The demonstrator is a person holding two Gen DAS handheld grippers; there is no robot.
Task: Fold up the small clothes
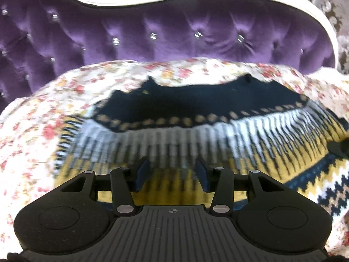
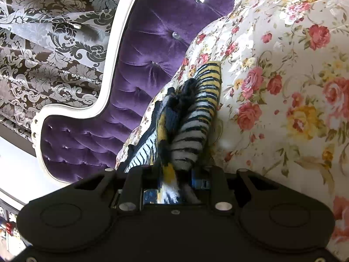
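Right tool (image 2: 174, 183) clamps bunched sweater (image 2: 192, 118); left tool (image 1: 172, 172) empty above it.

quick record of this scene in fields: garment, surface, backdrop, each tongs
garment: patterned knit sweater, navy, white and yellow, spread flat
surface: floral bedspread
backdrop: purple tufted headboard with white frame
left tongs: open above the sweater, nothing between the pads
right tongs: shut on a bunched part of the sweater

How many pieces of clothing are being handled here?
1: a patterned knit sweater spread on the floral bedspread. The right gripper clamps a bunched edge; the open left gripper hovers above it. Others may lie out of view.
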